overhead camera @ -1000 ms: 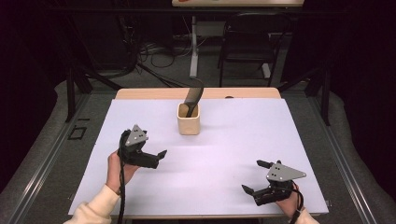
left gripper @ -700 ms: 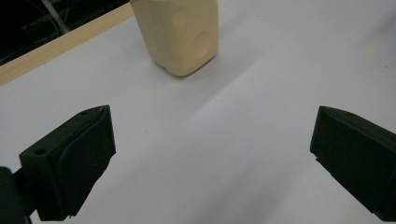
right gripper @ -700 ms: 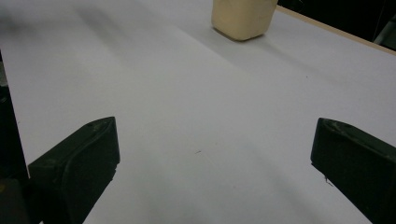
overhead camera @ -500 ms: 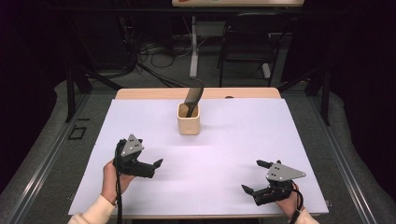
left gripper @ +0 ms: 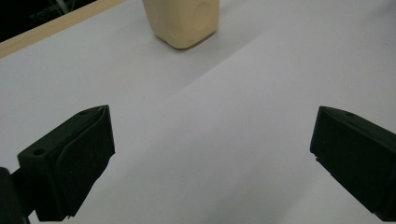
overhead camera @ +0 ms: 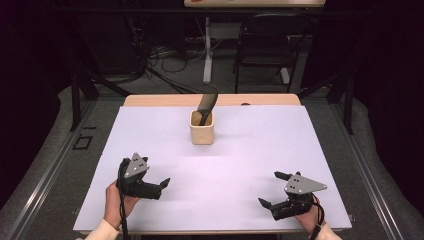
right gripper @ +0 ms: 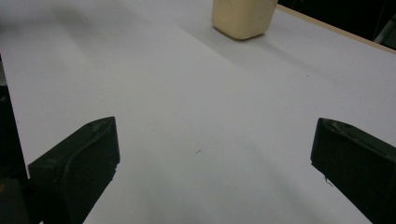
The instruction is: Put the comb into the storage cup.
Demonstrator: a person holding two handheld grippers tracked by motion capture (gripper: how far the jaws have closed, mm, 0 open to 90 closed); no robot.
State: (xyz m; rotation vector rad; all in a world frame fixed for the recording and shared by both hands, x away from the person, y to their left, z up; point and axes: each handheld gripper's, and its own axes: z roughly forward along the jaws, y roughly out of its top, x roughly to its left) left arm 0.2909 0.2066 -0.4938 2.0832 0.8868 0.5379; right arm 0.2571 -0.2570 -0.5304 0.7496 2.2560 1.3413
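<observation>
Cream-coloured cup [overhead camera: 202, 128] with the dark utensil [overhead camera: 207, 103] stands mid-surface [overhead camera: 250, 150], far side. Your left tool [overhead camera: 161, 183] has withdrawn toward you, jaws apart, empty. Right tool [overhead camera: 272, 189]: jaws apart, unmoved. Judge the placement finished.

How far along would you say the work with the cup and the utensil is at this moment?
Apparently done: the dark utensil stands inside the beige cup at the table's far middle. In hand: nothing; the left tongs and right tongs are open and empty near the front edge of the white table. Nothing visibly remains.
</observation>
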